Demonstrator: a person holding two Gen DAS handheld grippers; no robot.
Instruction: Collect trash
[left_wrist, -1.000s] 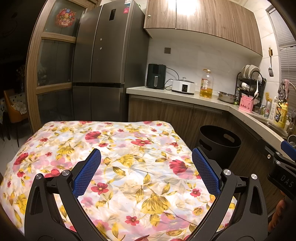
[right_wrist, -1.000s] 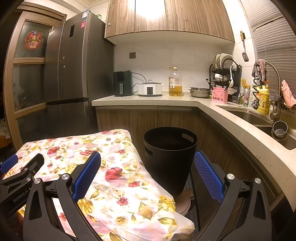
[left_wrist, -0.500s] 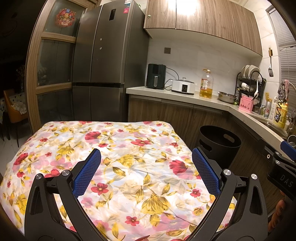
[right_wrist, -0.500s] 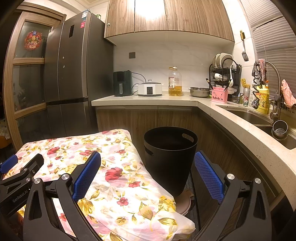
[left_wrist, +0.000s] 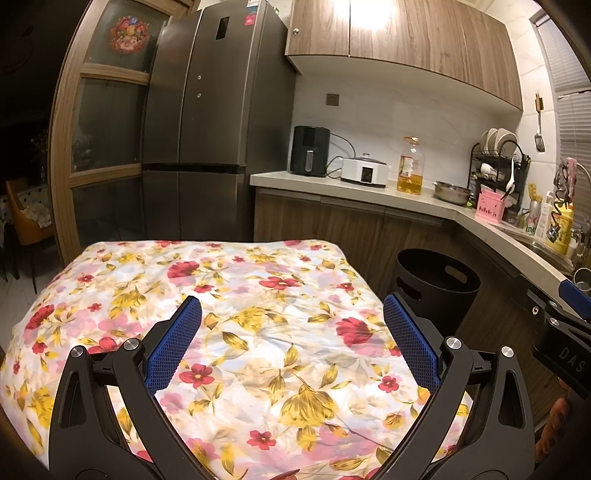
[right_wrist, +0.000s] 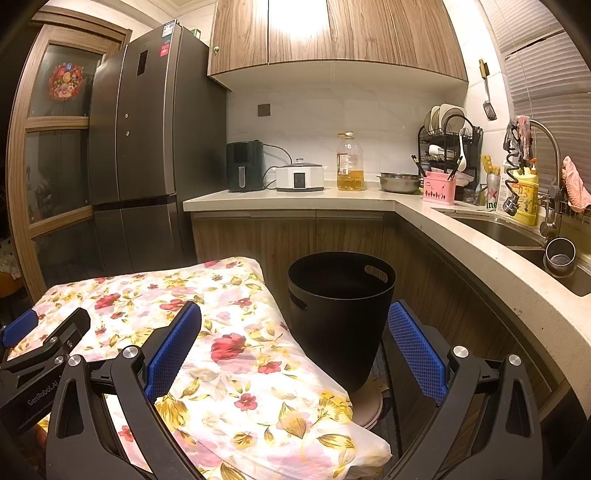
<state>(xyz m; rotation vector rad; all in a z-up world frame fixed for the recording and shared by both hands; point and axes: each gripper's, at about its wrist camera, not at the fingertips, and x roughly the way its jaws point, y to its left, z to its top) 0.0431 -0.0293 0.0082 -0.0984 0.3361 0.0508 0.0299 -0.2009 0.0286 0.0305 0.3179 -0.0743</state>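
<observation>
A black trash bin (right_wrist: 341, 314) with handle slots stands on the floor right of a table under a floral cloth (left_wrist: 229, 295); it also shows in the left wrist view (left_wrist: 436, 284). My left gripper (left_wrist: 291, 343) is open and empty, held above the cloth. My right gripper (right_wrist: 295, 347) is open and empty, held over the table's right edge with the bin between its blue fingers (right_wrist: 415, 350). No trash shows on the cloth in either view.
A dark fridge (left_wrist: 207, 147) stands behind the table. The L-shaped counter (right_wrist: 461, 236) holds an air fryer (right_wrist: 243, 170), a cooker, an oil bottle (right_wrist: 349, 162), a steel bowl, a dish rack and a sink (right_wrist: 498, 229). Cabinets close in at the right.
</observation>
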